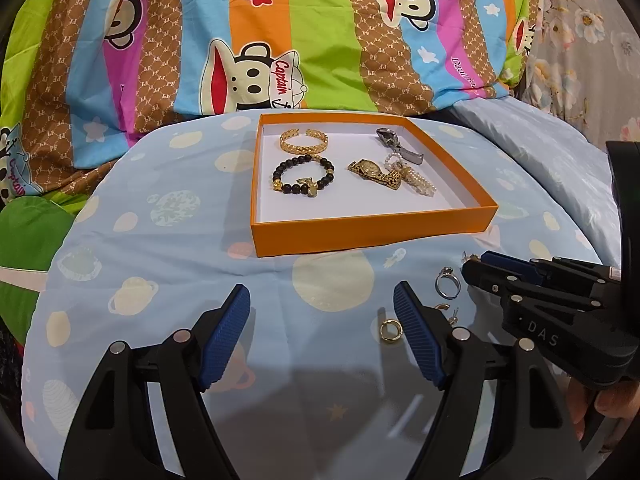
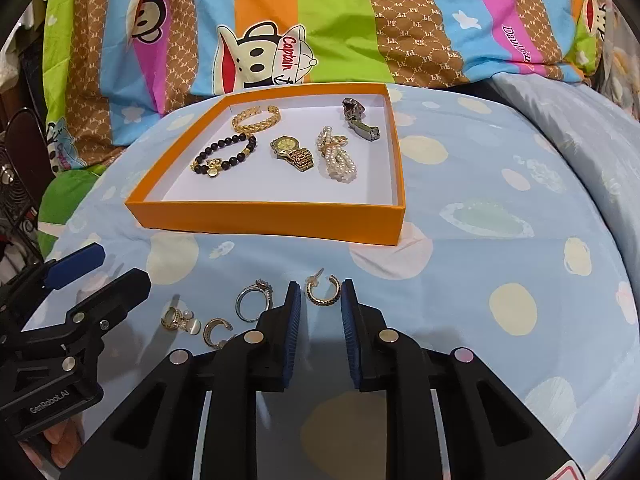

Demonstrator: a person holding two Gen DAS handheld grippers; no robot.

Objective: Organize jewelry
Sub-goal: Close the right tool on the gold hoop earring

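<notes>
- Left wrist view: the left gripper [image 1: 320,296] has its jaws wide apart with nothing gripped. It hovers over a light blue bedsheet printed with planets [image 1: 160,240].
- A small gold hoop [image 1: 388,330] lies on the sheet just inside its right-hand finger.
- The shallow orange cardboard box with a white inside [image 1: 372,232] sits further back on the sheet, in front of a bright striped cartoon-monkey blanket [image 1: 320,40].
- In the box: a gold woven cuff bangle [image 1: 304,142], a black bead bracelet with gold charms [image 1: 304,178], a gold metal wristwatch [image 1: 374,172], a white pearl bracelet [image 1: 416,182] and a silver metal clip-like piece [image 1: 400,146].
- The right gripper [image 1: 470,270] comes in from the right with its fingers drawn together, tips down at the sheet. A silver ring with a stone [image 1: 447,282] lies just beside it.
- Right wrist view: the right gripper [image 2: 320,286] is clamped on a gold open-hoop earring [image 2: 322,302], which is on the sheet in front of the box [image 2: 264,220], not in it.
- Loose on the sheet to its left: the silver ring [image 2: 264,285], a gold half-hoop earring [image 2: 214,332] and a little cluster of pearl studs [image 2: 178,318].
- The left gripper [image 2: 104,270] shows at the left edge, fingers spread.
</notes>
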